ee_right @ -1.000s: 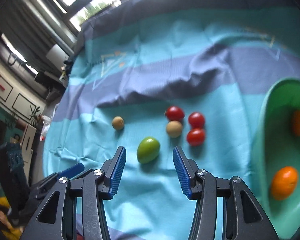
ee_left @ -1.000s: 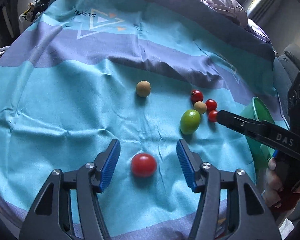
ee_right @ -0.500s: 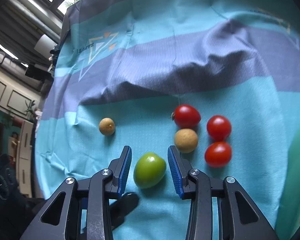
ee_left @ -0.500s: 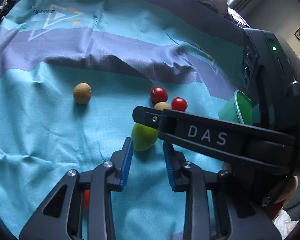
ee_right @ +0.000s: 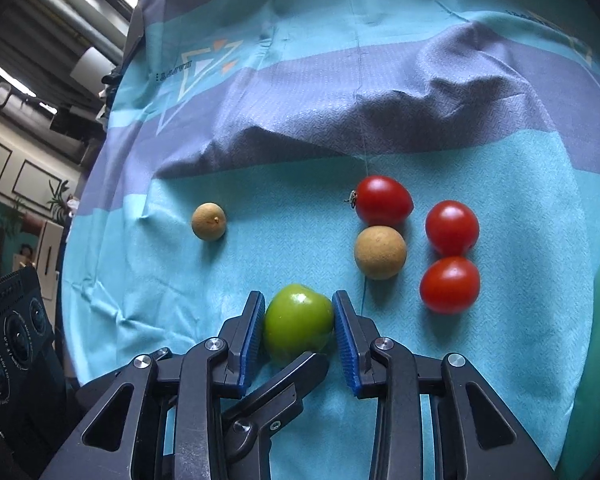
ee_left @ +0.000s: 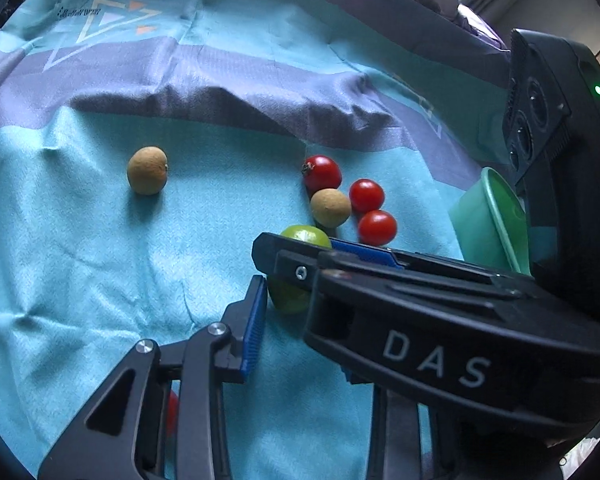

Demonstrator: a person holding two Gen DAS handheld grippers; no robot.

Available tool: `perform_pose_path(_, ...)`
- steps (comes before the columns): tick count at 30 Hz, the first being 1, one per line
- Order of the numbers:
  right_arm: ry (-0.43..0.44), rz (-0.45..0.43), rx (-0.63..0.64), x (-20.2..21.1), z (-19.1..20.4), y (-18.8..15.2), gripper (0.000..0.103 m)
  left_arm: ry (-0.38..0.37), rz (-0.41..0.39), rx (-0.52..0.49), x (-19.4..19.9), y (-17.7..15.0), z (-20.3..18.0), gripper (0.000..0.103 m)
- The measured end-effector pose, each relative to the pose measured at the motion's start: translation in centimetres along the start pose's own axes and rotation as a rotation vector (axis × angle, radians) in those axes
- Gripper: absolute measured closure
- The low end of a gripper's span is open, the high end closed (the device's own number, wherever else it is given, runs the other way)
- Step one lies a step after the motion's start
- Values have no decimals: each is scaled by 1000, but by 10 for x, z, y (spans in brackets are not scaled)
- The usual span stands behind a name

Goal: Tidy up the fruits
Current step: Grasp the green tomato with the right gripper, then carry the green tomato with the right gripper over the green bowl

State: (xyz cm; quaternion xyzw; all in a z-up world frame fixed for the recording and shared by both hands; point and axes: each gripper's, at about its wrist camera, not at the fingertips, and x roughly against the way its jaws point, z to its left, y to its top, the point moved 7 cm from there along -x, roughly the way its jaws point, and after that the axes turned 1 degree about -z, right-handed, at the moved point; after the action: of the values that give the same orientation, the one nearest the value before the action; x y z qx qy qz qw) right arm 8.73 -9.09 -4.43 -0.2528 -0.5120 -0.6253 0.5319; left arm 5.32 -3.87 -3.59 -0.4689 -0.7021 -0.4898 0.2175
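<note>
Green tomato [ee_right: 297,322] on the teal cloth [ee_right: 148,272], between right gripper [ee_right: 298,338] fingers, blue pads touching both flanks as they close. Tan fruit [ee_right: 380,253] at 1 o'clock. Left gripper [ee_left: 288,312] at 7 o'clock; its fingers opening slightly, far one hidden.

Beside the glossy, smooth green tomato [ee_right: 298,322] you see matt woven cloth [ee_right: 300,128] and a rough-skinned tan fruit [ee_right: 380,253].

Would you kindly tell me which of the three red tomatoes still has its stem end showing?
The oblong red tomato farthest back, touching the tan longan; a dark stem stub shows at its left tip, the other two look smooth.
</note>
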Motion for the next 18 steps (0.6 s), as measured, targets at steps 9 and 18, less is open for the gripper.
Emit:
perform_pose_path(9, 10, -111, 20, 48, 11, -15, 66, -38, -65, -86, 38, -15, -32, 72)
perform_pose_path(18, 9, -151, 16, 65, 9, -37, 66, -25, -74, -142, 47, -32, -52, 71)
